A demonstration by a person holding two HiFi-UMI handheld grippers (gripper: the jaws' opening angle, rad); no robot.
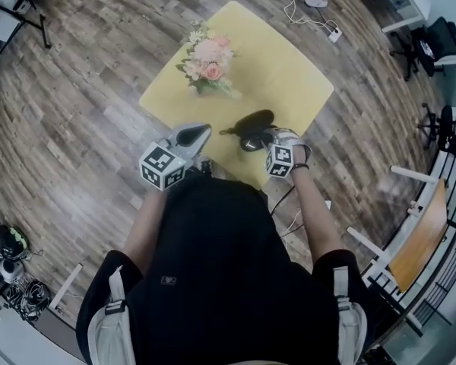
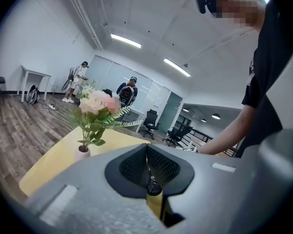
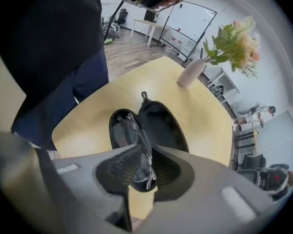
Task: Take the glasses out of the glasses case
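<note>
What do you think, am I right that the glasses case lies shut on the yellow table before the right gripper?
Not quite: the glasses case lies open, not shut, with the glasses inside, as the right gripper view shows. It does lie on the yellow table before the right gripper.

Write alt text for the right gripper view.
The right gripper is shut on clear glasses lying in an open black glasses case on a yellow table. A vase of pink flowers stands behind.
</note>
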